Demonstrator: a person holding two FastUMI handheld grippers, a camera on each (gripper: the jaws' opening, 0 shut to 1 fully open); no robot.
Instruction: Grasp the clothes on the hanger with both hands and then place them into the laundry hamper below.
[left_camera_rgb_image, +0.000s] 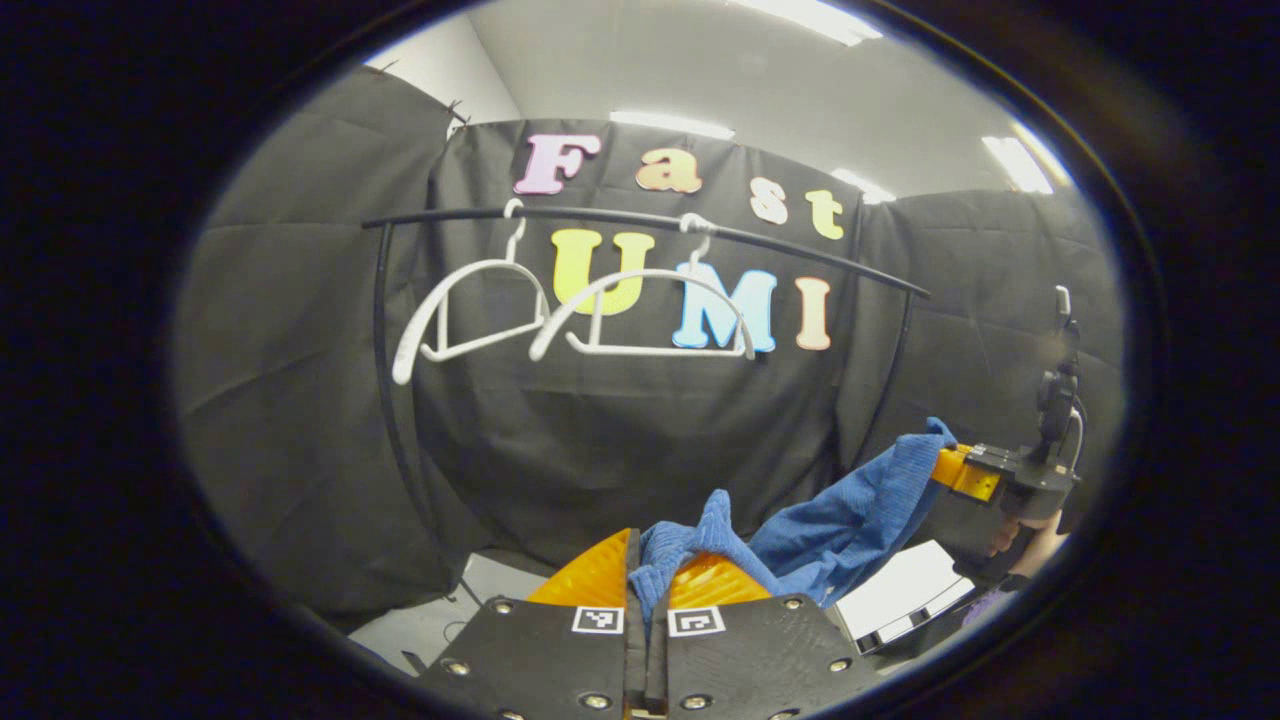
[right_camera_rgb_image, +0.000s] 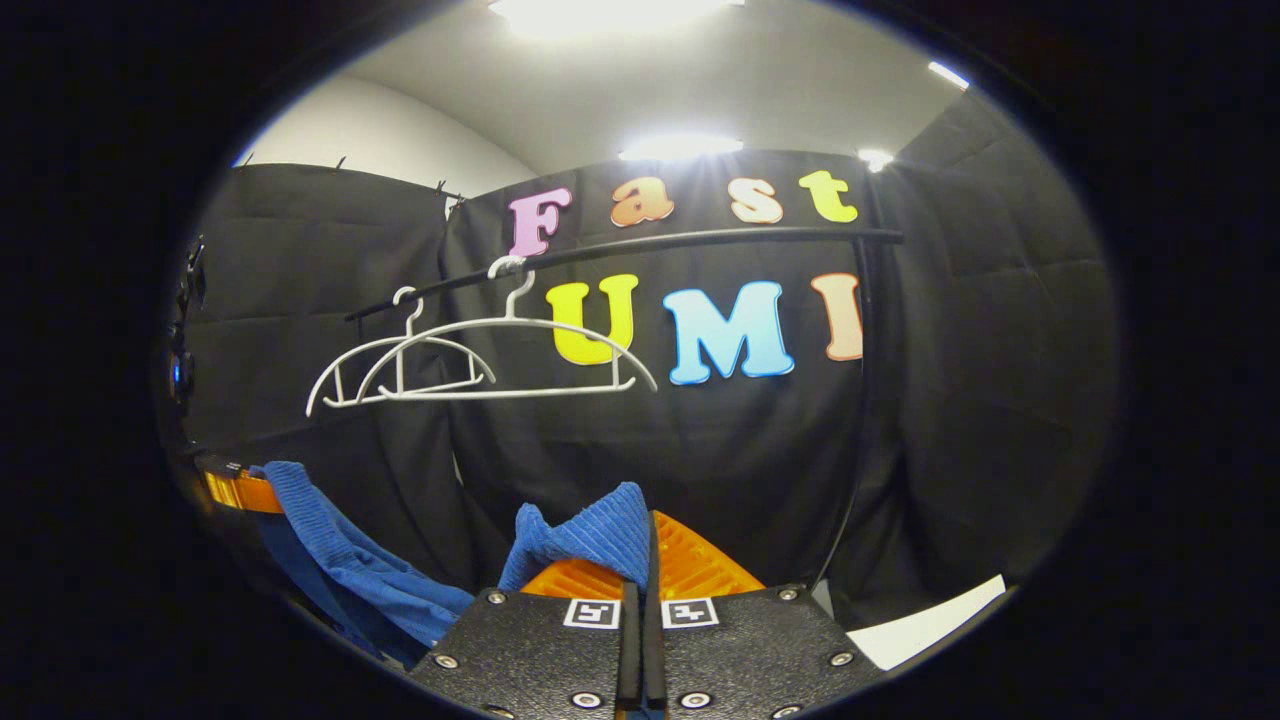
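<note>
Blue ribbed cloth (left_camera_rgb_image: 800, 540), off the bare white hangers (left_camera_rgb_image: 590, 315) at upper left, stretches between both tools: left tool (left_camera_rgb_image: 648, 580) clenched on one end, right tool (right_camera_rgb_image: 645, 560) clenched on the other, keeping it spread for lowering.

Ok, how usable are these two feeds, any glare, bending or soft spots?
Right gripper view: ceiling light blown out to white, black rail bowed by the fisheye. Left gripper view: white plastic hangers curve too, and the blue ribbed cloth reads sharp. Both views darken toward the edges.
</note>
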